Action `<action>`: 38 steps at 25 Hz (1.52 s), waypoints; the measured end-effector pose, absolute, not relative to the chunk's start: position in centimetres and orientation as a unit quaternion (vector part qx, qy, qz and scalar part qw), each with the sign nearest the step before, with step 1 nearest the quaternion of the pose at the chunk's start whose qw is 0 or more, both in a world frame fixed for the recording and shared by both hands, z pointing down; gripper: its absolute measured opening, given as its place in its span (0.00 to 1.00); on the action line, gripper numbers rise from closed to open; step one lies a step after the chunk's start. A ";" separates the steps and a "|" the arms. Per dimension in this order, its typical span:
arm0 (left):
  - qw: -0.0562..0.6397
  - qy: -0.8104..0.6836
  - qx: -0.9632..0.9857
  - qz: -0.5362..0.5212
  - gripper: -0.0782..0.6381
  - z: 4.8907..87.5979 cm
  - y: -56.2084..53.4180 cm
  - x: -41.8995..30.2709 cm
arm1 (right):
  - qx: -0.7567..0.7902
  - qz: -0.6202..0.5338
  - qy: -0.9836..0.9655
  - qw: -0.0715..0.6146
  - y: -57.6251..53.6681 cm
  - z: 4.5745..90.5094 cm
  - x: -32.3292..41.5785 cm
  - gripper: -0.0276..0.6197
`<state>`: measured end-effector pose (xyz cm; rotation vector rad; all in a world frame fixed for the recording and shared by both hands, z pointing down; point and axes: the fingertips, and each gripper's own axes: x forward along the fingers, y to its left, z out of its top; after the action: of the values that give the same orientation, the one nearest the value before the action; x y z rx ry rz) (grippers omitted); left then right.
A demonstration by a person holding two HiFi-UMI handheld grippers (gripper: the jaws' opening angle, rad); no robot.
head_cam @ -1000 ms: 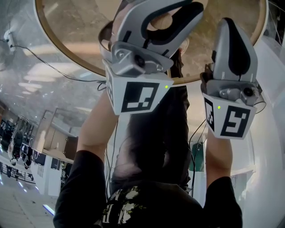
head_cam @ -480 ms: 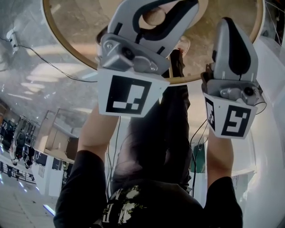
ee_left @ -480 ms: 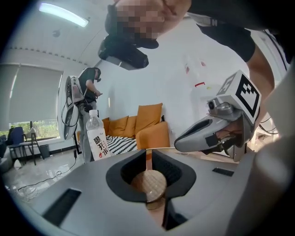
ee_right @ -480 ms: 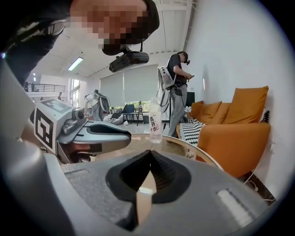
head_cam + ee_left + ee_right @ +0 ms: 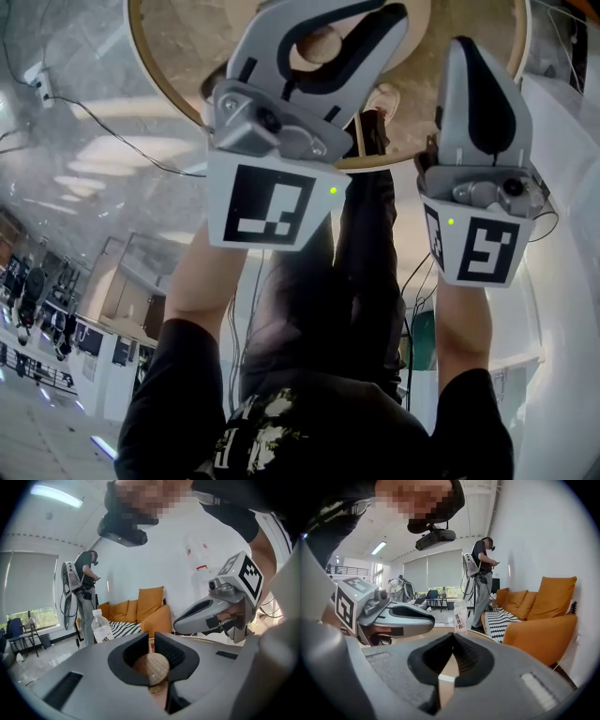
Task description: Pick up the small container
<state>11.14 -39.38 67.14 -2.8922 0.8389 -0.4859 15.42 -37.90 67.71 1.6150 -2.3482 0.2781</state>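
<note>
The small container (image 5: 153, 668) is a little round tan piece with a wooden-looking top. It sits in the hollow between the black pads of my left gripper (image 5: 152, 641), which press on it from both sides. The head view shows it as a tan disc (image 5: 319, 42) inside the left jaws, above the round wooden table (image 5: 169, 84). My right gripper (image 5: 453, 637) hovers beside it on the right, its tips touching, with nothing held between them.
A clear water bottle (image 5: 101, 626) stands on the far side of the table. Behind it are an orange sofa (image 5: 543, 625) with a striped throw and a standing person (image 5: 480, 573) wearing equipment. A white wall rises on the right.
My left gripper has risen toward the head camera with the round container between its jaws. The right gripper has shifted slightly up and left.
</note>
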 end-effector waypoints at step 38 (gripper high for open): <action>0.045 0.288 -0.945 -0.151 0.18 30.5 -37.0 7.7 | 0.555 0.024 -0.825 0.102 -36.0 33.1 12.1 0.04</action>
<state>7.75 -37.02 30.49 -2.8848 0.8784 -0.4608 12.11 -36.04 33.12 1.6389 -2.4360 0.0702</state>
